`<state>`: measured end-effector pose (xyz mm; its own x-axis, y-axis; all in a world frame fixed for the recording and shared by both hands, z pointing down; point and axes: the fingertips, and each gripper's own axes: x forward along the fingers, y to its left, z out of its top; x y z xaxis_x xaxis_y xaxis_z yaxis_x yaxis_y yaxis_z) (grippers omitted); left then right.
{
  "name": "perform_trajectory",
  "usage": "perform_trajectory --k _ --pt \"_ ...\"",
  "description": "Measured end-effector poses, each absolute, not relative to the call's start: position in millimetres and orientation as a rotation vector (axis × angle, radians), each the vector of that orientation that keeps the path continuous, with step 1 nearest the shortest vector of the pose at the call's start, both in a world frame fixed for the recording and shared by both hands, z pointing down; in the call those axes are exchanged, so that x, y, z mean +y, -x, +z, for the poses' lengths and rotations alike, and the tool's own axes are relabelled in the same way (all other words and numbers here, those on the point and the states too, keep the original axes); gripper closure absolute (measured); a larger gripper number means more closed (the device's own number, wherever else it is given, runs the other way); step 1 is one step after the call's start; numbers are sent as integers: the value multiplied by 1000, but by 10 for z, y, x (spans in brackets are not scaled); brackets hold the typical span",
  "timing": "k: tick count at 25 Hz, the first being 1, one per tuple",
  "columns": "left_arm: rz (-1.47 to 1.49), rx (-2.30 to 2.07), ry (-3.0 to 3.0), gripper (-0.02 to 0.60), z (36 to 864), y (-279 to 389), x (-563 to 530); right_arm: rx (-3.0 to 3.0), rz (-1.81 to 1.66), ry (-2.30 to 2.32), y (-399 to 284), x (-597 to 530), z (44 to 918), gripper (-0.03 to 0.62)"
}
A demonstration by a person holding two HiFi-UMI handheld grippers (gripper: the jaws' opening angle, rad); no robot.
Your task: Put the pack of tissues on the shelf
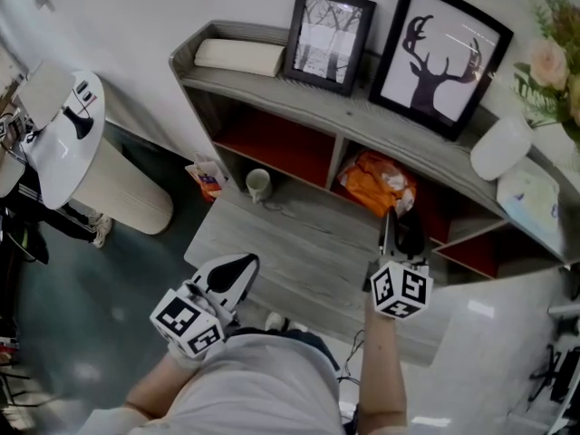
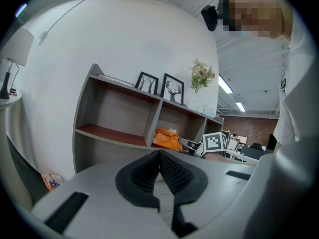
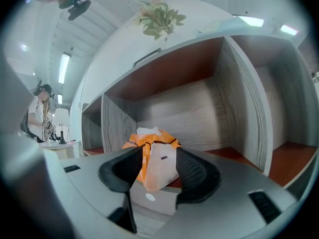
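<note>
The orange and white pack of tissues (image 1: 376, 184) lies in the middle compartment of the grey shelf (image 1: 272, 89), on its red floor. My right gripper (image 1: 399, 223) is held just in front of that compartment, pointing in. In the right gripper view the right gripper (image 3: 159, 152) is open, and the pack of tissues (image 3: 162, 176) shows between and just past its black pads without being pressed. My left gripper (image 1: 231, 275) hangs low over the near left corner of the grey table (image 1: 290, 243). Its fingers meet at the tip and hold nothing, as the left gripper view shows of the left gripper (image 2: 159, 154).
Two framed pictures (image 1: 328, 39) (image 1: 439, 57), a white box (image 1: 240, 57) and flowers (image 1: 553, 71) stand on the shelf top. A white mug (image 1: 258, 184) sits by the left compartment. A snack bag (image 1: 207, 178) lies on the floor. A round white side table (image 1: 68, 134) stands at left.
</note>
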<state>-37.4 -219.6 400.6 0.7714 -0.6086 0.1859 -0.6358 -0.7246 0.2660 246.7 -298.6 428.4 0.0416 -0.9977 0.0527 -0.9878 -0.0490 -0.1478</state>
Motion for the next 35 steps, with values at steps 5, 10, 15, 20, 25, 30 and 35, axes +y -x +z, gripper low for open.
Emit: perform_trajectory --k 5,10,15,20,25,30,35 --pt "111 -908 -2666 565 4019 313 -2192 2089 -214 2190 -2448 -2817 4136 394" --pt "90 -834 -2689 565 4004 158 -2180 2132 -183 2127 -2342 -2564 4019 472" --pt "65 -756 -2708 565 3988 -19 -2150 2163 -161 2090 -2232 -2269 3949 531" --pt "55 -666 -2718 565 3987 -218 -2110 2154 -186 2102 -2176 -1963 3929 543" --pt "48 -576 -2727 565 3988 -426 -2049 2134 -219 2125 -2151 -1670 3944 545" --pt "50 -484 -2734 565 4011 -623 -1972 2096 -248 2163 -2123 -1435 4018 545" --pt "63 -418 -2735 565 4053 -749 -1903 2069 -269 2189 -2089 -1272 4087 545"
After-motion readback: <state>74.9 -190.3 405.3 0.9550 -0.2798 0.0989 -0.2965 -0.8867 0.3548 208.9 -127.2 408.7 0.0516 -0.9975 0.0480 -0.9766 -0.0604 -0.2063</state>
